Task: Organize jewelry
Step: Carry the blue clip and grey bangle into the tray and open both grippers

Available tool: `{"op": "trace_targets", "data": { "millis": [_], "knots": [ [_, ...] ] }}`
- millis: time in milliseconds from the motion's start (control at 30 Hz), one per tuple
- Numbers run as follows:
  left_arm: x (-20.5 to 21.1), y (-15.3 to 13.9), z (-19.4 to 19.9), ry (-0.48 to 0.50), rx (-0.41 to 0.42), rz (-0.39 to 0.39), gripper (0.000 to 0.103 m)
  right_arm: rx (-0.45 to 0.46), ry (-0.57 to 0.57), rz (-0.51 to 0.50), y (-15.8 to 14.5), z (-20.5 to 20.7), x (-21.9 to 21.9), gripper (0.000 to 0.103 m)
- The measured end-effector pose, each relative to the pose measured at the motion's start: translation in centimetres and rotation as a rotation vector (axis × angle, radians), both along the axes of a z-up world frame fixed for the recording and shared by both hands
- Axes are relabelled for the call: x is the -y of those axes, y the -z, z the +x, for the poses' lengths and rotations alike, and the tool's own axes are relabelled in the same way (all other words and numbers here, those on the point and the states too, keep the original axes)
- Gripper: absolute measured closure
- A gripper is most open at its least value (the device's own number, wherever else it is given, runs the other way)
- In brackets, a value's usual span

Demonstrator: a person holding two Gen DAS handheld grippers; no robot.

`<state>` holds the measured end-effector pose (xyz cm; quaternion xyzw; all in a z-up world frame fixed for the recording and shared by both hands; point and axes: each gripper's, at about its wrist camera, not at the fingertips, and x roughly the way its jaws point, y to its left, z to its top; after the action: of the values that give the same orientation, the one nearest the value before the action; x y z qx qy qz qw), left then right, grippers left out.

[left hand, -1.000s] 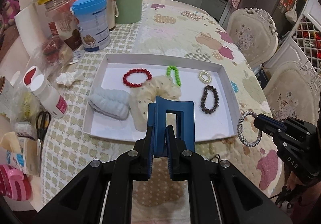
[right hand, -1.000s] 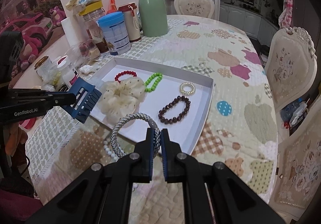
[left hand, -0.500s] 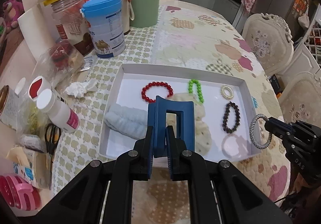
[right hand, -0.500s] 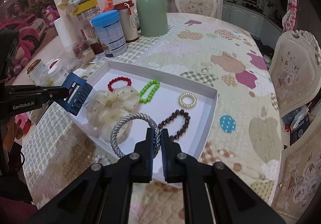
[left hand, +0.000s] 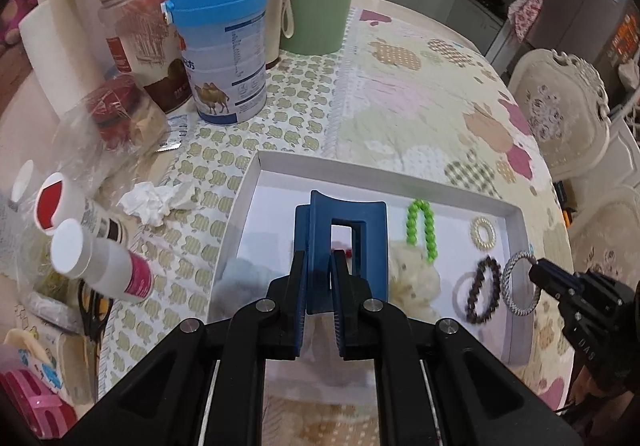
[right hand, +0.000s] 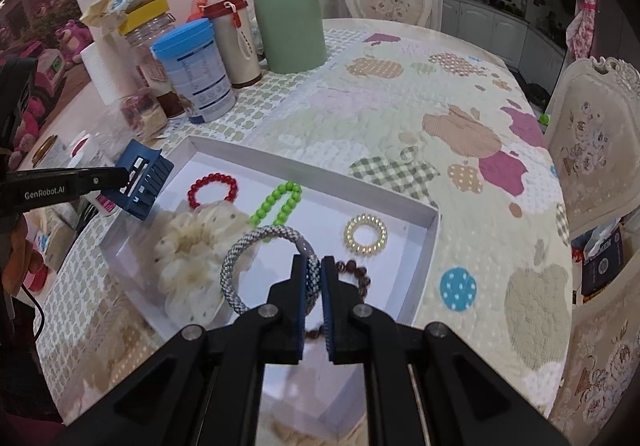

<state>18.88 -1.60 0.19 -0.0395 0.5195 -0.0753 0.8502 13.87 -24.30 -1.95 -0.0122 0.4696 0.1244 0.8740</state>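
Left wrist view shows our left gripper [left hand: 320, 286] clamped narrow on a blue claw hair clip [left hand: 344, 246], which stands upright between the pads with its long axis running up and away from us. Below and beyond it lies the white tray [left hand: 384, 172], our landmark for everything else. We hold the clip over the tray's near left part, above a pale blue scrunchie [left hand: 240, 278] and just left of the cream scrunchie [left hand: 412, 278].

Our right gripper [right hand: 314, 274] is pinched shut on a silver woven bangle [right hand: 256, 246]. The ring's plane stands roughly upright, and it extends left from the pads. It hangs over the tray's near right area, just above the dark brown bead bracelet [right hand: 354, 270] and near the cream scrunchie [right hand: 196, 250]. In the same tray lie a red bead bracelet [right hand: 212, 188], a green bead bracelet [right hand: 280, 202] and a gold coil hair tie [right hand: 366, 234], all toward the far side.

We judge that the coming move turns on free floor in the tray. For the bangle, the bare patch sits between the cream scrunchie and the brown bracelet, directly below it, so the right hand is nearer. Bare floor under the clip is hidden behind the clip itself.
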Motion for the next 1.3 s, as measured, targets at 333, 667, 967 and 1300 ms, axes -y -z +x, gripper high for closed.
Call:
{"op": "trace_targets", "data": {
  "millis": [333,667,967,1300],
  "knots": [
    [-0.9,3.8,4.0,-0.084,-0.086,-0.026,0.100,-0.072,0.009,-0.024,3.5,3.4,-0.4,0.096],
    [-1.6,5.9,5.9,-0.119,-0.121,-0.027,0.100,-0.108,0.007,-0.064,5.9,5.9,-1.3,0.096],
    [-2.4,6.0,5.7,-0.135,-0.136,-0.050,0.100,-0.140,-0.010,-0.074,7.0,6.3,-1.8,0.084],
    [-2.2,4.4,4.3,-0.121,-0.110,-0.062,0.083,-0.117,0.024,-0.022,5.4,4.5,-1.1,0.070]
  ]
}}
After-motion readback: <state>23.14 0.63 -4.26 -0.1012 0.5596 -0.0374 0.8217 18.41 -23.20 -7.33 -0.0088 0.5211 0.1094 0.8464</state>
